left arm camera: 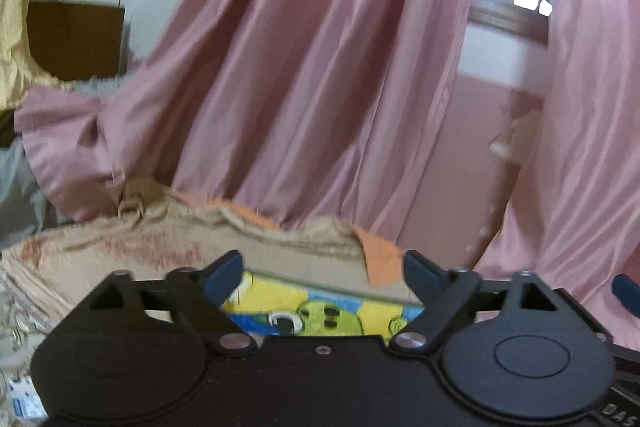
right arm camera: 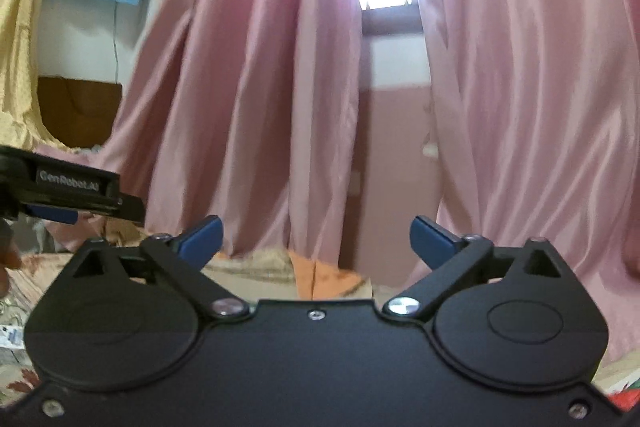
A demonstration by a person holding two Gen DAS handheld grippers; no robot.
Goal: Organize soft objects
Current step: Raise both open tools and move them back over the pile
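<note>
From the left wrist cam, our left claw (left arm camera: 322, 273) is spread wide with nothing in it, hanging just over a yellow-and-blue cartoon cloth (left arm camera: 320, 311) lying on the bed. Behind that sits a beige folded blanket (left arm camera: 168, 247) with an orange cloth (left arm camera: 380, 259) peeking out, pink curtains (left arm camera: 312, 67) beyond.

Right wrist cam: our right claw (right arm camera: 316, 237) is spread and empty too, pointed at the curtains, orange cloth low ahead.
</note>
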